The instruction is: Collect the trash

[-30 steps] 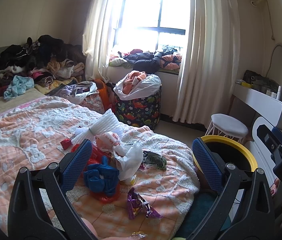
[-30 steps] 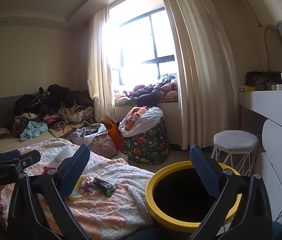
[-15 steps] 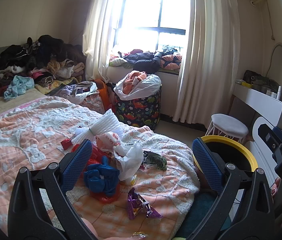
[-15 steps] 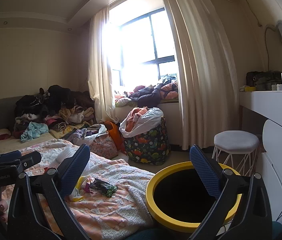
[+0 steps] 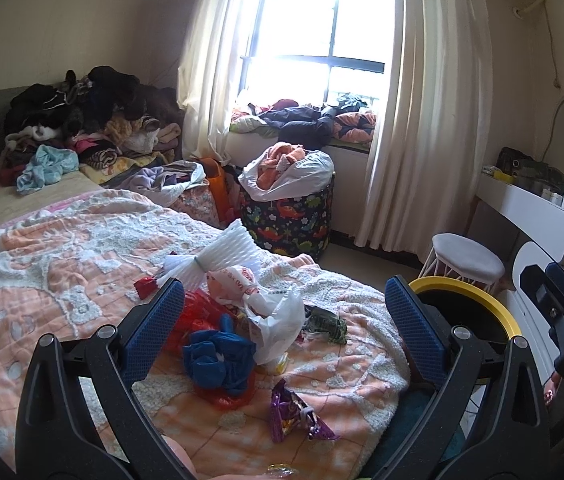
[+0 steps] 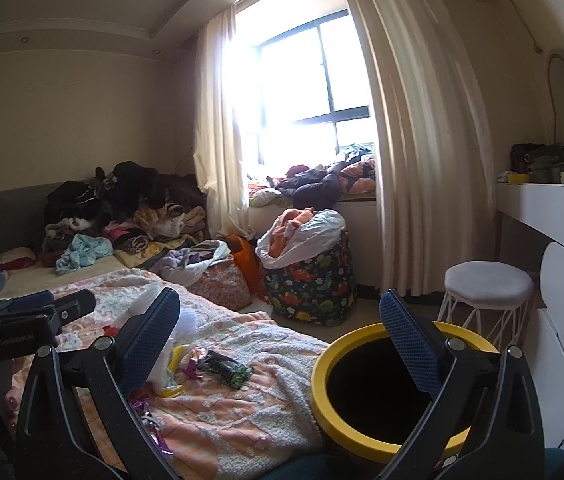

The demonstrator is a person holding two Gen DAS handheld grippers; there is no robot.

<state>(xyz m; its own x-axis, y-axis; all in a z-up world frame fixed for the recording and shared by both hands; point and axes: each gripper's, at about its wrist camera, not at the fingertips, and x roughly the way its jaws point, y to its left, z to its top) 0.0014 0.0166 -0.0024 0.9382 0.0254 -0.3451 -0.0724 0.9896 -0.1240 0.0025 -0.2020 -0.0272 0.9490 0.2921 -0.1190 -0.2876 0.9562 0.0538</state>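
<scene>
Landmark for all positions: the yellow-rimmed bin (image 6: 365, 432) standing on the floor against the foot corner of the bed (image 5: 62, 280).

Finding 1, trash location. The trash pile (image 5: 242, 320) lies on the bedspread, on the bed side of the bin and well apart from its rim. It comprises a white plastic bag (image 5: 278, 320), a crumpled blue item (image 5: 218, 356), red wrapping (image 5: 198, 312), a white foam net bundle (image 5: 222, 252) at the end farthest from the bin, and a dark green wrapper (image 5: 323, 322) at the end nearest the bin. A purple wrapper (image 5: 291, 412) lies apart from the pile, closest to the cameras.

Finding 2, governing relation. The pile sits directly ahead of the left hand-held gripper (image 5: 283, 328), framed between its 2 fingers; the left is judged the nearer one. The pile has no clear long axis.

Finding 3, gripper state. Left hand-held gripper: fingers spread wide, holding nothing, touching nothing. Right hand-held gripper (image 6: 280, 340): fingers likewise spread wide and empty, poised over the near rim of the bin, the pile off to its left.

Finding 4, progress. No trash is seen inside the bin; its interior is dark. Collection is judged not yet begun.
</scene>
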